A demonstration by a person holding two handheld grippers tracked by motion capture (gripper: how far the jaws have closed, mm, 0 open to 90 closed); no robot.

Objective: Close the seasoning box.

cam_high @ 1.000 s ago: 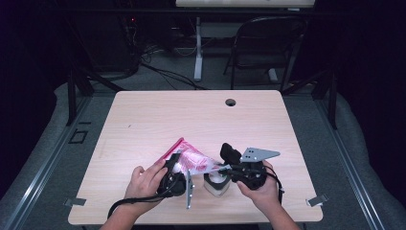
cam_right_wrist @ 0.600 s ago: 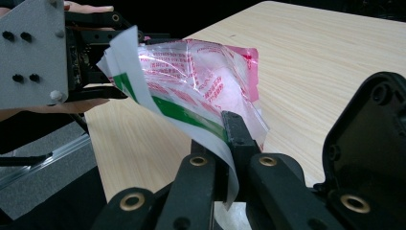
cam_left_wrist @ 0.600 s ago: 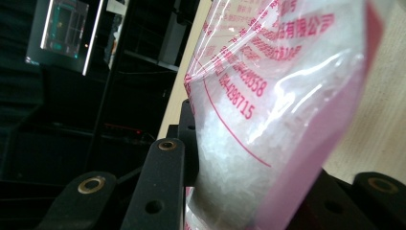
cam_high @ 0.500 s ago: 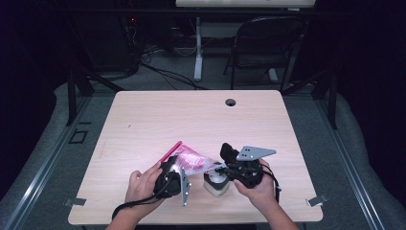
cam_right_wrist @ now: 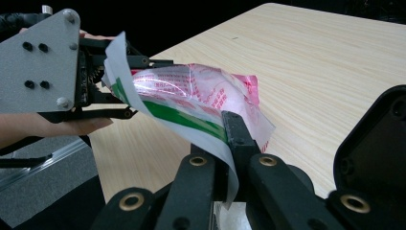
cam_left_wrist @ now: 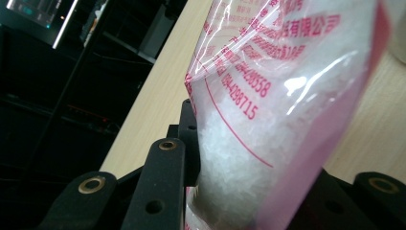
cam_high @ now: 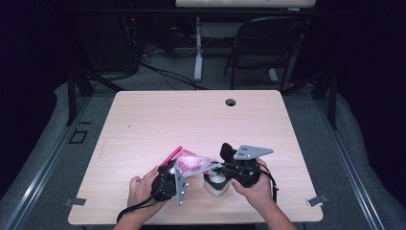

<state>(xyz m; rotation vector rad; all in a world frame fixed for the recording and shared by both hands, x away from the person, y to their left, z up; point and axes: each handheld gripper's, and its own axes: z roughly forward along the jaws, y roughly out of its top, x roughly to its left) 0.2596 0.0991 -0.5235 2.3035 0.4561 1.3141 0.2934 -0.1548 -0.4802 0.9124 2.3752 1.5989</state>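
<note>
Dark surroundings ring a pale wooden table (cam_high: 158, 120), with a folding chair (cam_high: 268, 43) and cables on the floor beyond its far edge. Low in the middle of the high view, the person holds a clear bag with pink print (cam_high: 191, 164) stretched between both tools, above a small white container (cam_high: 216, 183) that sits on the wood just below it. The left gripper (cam_high: 168, 178) has its jaws closed on the bag's filled end; its own view shows white granules (cam_left_wrist: 239, 158) packed behind the printed film. The right gripper (cam_high: 224, 168) pinches the other end narrowly, and its view shows a white and green strip (cam_right_wrist: 182, 120) of the bag clamped between the jaws. Judging by this, the bag is lifted and gripped at both ends, while opening it or tipping the granules into the container appears not yet done. Whether the bag's mouth is sealed or parted cannot be made out, and the container's inside is hidden under the right hand (cam_high: 253, 189).
</note>
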